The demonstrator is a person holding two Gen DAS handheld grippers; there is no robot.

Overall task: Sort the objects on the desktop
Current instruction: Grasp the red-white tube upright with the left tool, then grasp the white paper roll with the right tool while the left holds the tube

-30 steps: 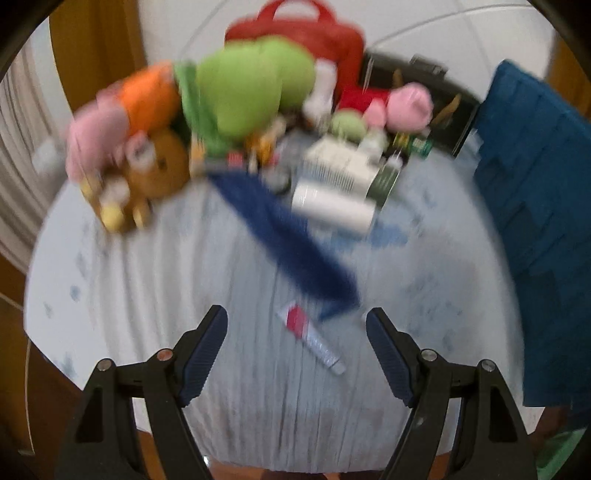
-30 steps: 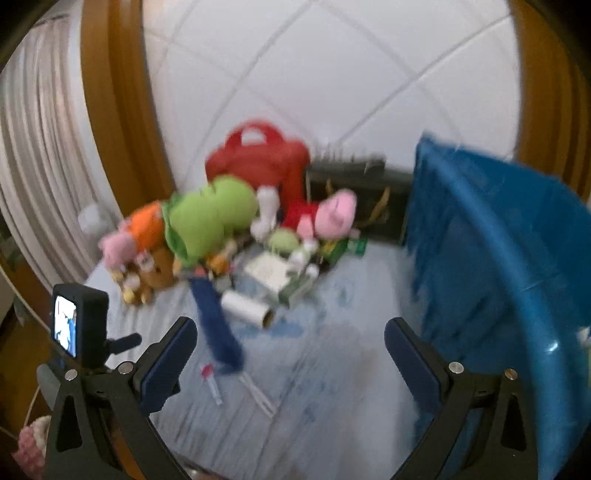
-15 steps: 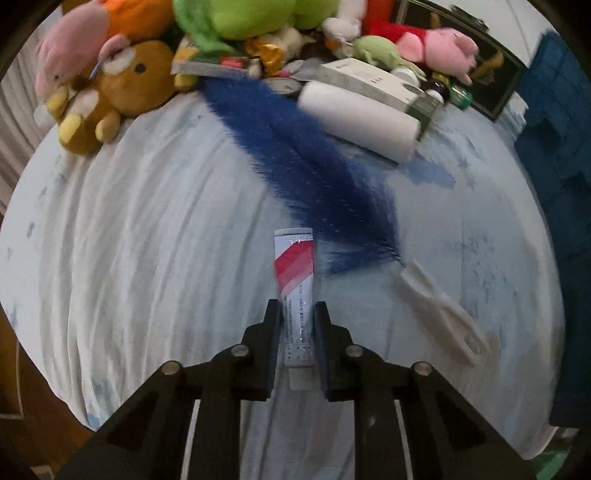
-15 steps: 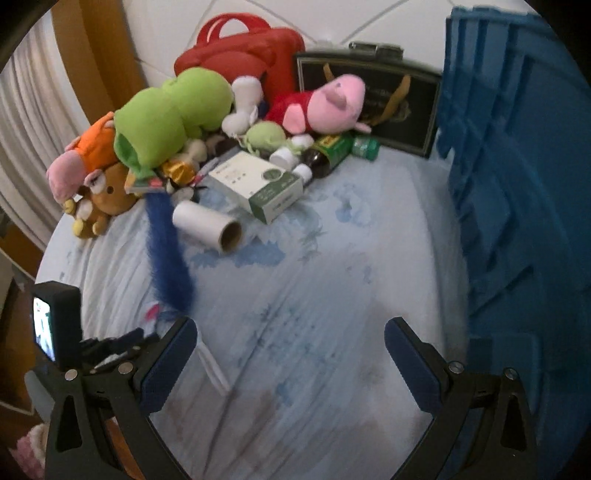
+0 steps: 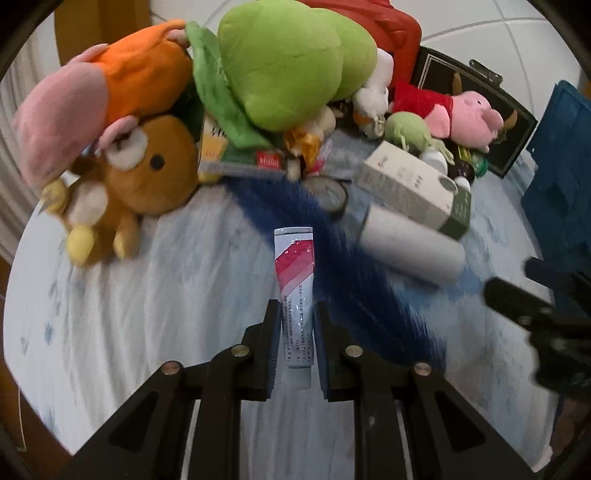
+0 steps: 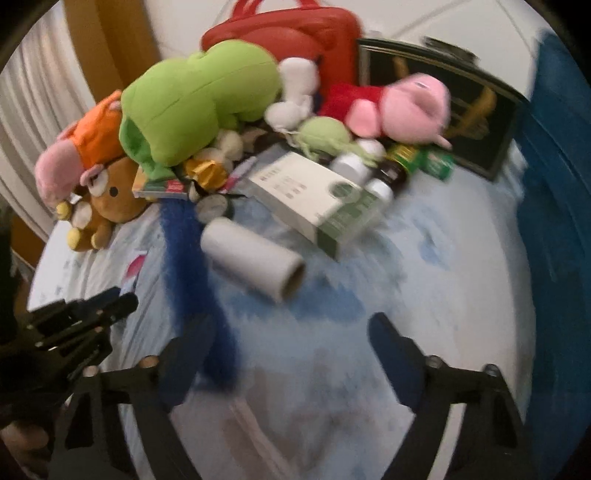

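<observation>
My left gripper (image 5: 295, 314) is shut on a white tube with red and pink stripes (image 5: 295, 273), held lifted above the light blue cloth (image 5: 147, 295); it also shows at the left of the right wrist view (image 6: 122, 302), with the tube (image 6: 135, 264) sticking out. My right gripper (image 6: 288, 332) is open and empty, low over the cloth, with the blue feather duster (image 6: 184, 251) by its left finger. The duster (image 5: 332, 251) runs under the tube in the left wrist view.
A pile at the back: green plush (image 5: 288, 66), brown bear (image 5: 140, 170), pink pig (image 6: 399, 107), white-green box (image 6: 314, 195), paper roll (image 6: 255, 266), bottles (image 6: 395, 170), red bag (image 6: 288, 33), black framed box (image 6: 461, 103). A blue crate (image 6: 554, 184) stands at right.
My left gripper closed on the tube and has lifted it off the cloth. My right gripper has moved down and left toward the duster's lower end, still open.
</observation>
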